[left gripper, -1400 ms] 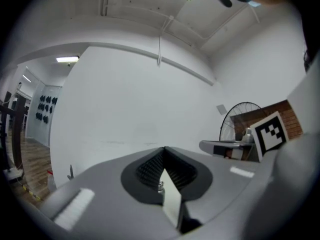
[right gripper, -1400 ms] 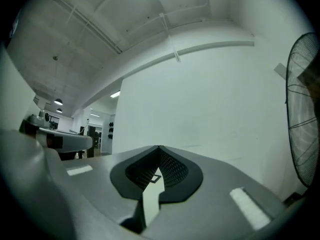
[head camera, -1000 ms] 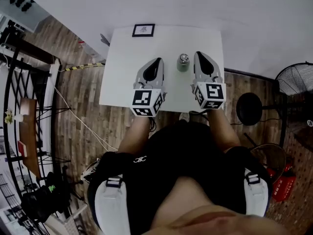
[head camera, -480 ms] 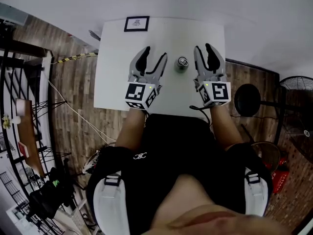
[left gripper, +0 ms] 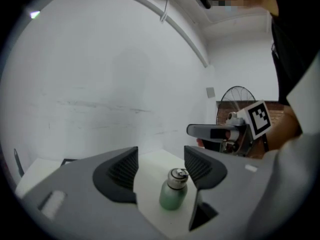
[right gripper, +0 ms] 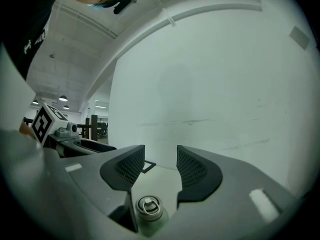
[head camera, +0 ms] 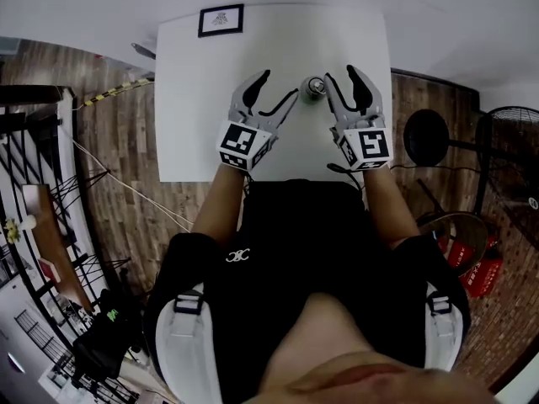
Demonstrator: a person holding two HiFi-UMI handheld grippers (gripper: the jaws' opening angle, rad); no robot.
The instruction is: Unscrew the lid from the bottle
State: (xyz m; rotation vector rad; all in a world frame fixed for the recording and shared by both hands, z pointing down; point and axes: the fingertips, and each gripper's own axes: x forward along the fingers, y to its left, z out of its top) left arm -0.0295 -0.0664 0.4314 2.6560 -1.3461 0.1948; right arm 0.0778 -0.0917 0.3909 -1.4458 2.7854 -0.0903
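Observation:
A small green bottle (head camera: 316, 87) with a silver ring-topped lid stands upright on the white table (head camera: 194, 116). Both grippers flank it. My left gripper (head camera: 279, 84) has just been opening; the bottle (left gripper: 173, 191) stands between its spread jaws, nearer the right pad (left gripper: 198, 164), untouched. My right gripper (head camera: 341, 75) has also just been opening. The lid (right gripper: 149, 207) shows low between its jaws, close to the left finger (right gripper: 131, 167), with no pad pressing on it. Each gripper appears in the other's view: the right gripper (left gripper: 215, 131) and the left gripper (right gripper: 70, 136).
A black-framed card (head camera: 221, 19) lies at the table's far left corner. A white wall rises right behind the table. To the right on the wooden floor stand a black stool (head camera: 425, 138), a fan (head camera: 508, 141) and a red object (head camera: 472, 259).
Both grippers have moved forward and down towards the bottle, and their jaws have gone from shut to wide apart. The bottle has not moved on the table.

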